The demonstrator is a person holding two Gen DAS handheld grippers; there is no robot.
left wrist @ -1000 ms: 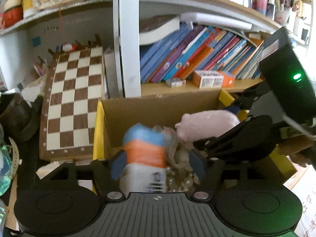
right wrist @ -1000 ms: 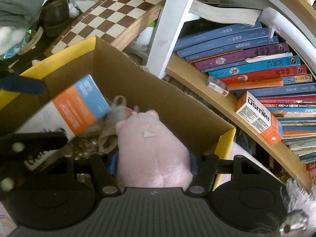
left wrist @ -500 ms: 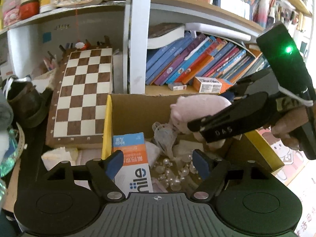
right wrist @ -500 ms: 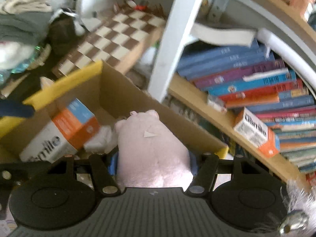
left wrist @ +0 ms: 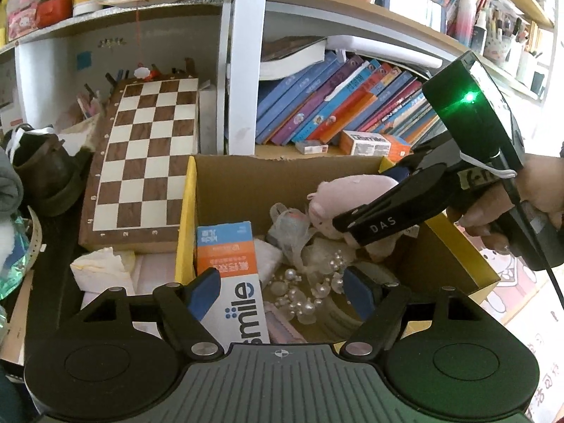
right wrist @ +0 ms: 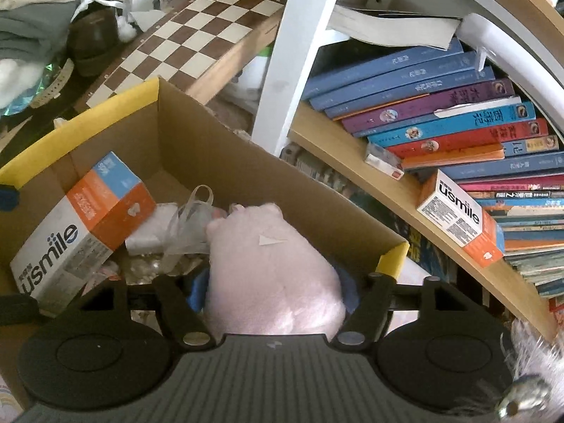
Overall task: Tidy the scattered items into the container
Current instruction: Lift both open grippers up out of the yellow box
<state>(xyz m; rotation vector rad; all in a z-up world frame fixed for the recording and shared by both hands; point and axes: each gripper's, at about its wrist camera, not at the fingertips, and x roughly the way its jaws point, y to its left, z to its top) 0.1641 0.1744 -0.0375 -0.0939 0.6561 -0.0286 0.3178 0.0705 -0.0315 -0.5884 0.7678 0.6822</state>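
On the far left a dark shoe point(left wrist: 42, 172) and folded clothes sit in the clutter, and a chessboard point(left wrist: 148, 155) leans back against the white shelving, propped there, it seems, to keep it out of the way. Crumpled tissue point(left wrist: 102, 268) lies on the surface just left of the cardboard box point(left wrist: 282, 183), outside it.

The left gripper point(left wrist: 278, 289) hovers over the box's near left corner with its jaws spread wide and nothing between them. Directly ahead of it a toothpaste carton point(left wrist: 229, 275) lies inside the box, leaning against the left wall. Beside the carton, loose pearl beads point(left wrist: 303, 292) and a crumpled clear bag point(left wrist: 292, 232) cover the box floor.

Further right, the right gripper point(right wrist: 275, 282) holds a pink plush pig point(right wrist: 271, 264), its jaws pressed into the soft body on both sides. The pig hangs over the box's right half, low between the walls, likely so that it will land inside when let go. A person's hand point(left wrist: 521, 204) grips the handle.

Behind and to the right, a wooden shelf point(right wrist: 352, 151) carries a slanting row of books point(right wrist: 440, 120) and a second toothpaste carton point(right wrist: 458, 218). The room is a crowded storage corner; what the box stands on is hidden.
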